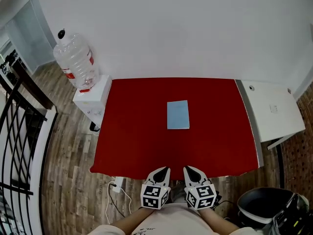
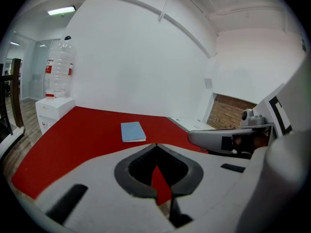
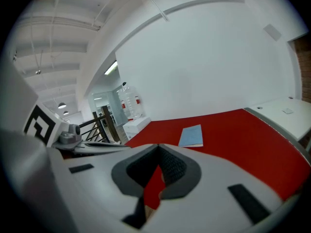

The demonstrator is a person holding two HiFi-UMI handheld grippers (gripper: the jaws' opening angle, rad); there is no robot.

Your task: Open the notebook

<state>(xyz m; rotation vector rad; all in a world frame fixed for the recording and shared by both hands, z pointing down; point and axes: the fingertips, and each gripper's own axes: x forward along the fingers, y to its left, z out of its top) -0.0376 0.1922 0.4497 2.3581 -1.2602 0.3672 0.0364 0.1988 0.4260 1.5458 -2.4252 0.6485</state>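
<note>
**No Legible Writing**

No words or numbers could be read anywhere. The water bottle bore a red label, its print too small to make out. The left gripper and right gripper carried black-and-white square markers on their cubes.

railing: cut by left edge | notebook: cover detail unreadable

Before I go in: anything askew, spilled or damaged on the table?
Nothing stands out. The notebook lies closed and flat in the middle of the red table. The left gripper and right gripper are shut and empty at its near edge.
</note>
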